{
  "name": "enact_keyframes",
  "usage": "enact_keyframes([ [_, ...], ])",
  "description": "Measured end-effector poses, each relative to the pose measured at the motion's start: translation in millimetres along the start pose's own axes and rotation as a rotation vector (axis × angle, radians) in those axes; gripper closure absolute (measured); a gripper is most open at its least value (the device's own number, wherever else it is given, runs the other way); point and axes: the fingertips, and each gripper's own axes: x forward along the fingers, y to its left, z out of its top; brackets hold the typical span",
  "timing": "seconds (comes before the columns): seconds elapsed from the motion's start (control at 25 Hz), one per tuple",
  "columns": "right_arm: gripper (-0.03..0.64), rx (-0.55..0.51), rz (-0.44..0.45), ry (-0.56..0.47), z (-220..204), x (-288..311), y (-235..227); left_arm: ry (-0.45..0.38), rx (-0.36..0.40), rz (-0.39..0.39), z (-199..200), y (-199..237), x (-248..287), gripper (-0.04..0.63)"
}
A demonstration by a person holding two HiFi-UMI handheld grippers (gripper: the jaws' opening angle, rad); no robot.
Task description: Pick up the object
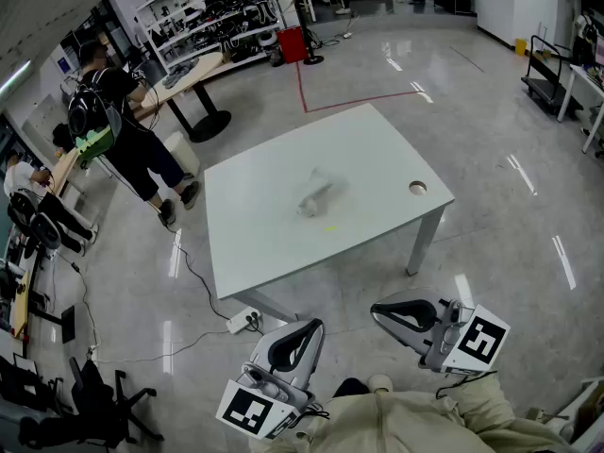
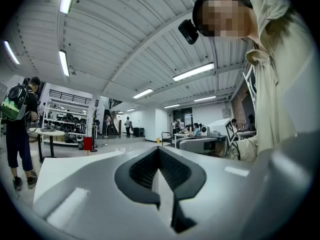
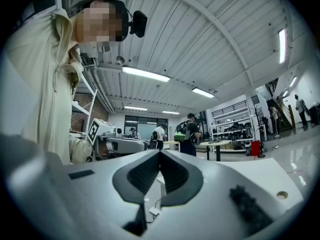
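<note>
A pale, whitish object (image 1: 315, 196) lies blurred near the middle of the white table (image 1: 274, 243). Both grippers hang well short of the table's near edge, close to the person's body. My left gripper (image 1: 304, 328) points up toward the table with its jaws together and nothing between them. My right gripper (image 1: 379, 311) is held to the right of it, jaws also together and empty. In the left gripper view the left gripper (image 2: 159, 149) shows pads meeting at the tips. The right gripper (image 3: 160, 153) looks the same in its own view.
The table has a round cable hole (image 1: 417, 188) near its right corner. A power strip (image 1: 245, 320) and cable lie on the floor under the near edge. A person with a backpack (image 1: 118, 121) stands to the left by other desks. Red tape lines (image 1: 349, 100) mark the floor beyond.
</note>
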Motion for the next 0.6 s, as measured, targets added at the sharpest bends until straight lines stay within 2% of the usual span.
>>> enact_keyframes([
  [0.32, 0.614, 0.003, 0.025, 0.005, -13, 31, -26, 0.009, -0.009, 0.024, -16, 39, 12, 0.590],
  [0.6, 0.614, -0.003, 0.005, 0.016, -18, 62, -72, 0.005, -0.005, -0.002, -17, 86, 46, 0.590],
])
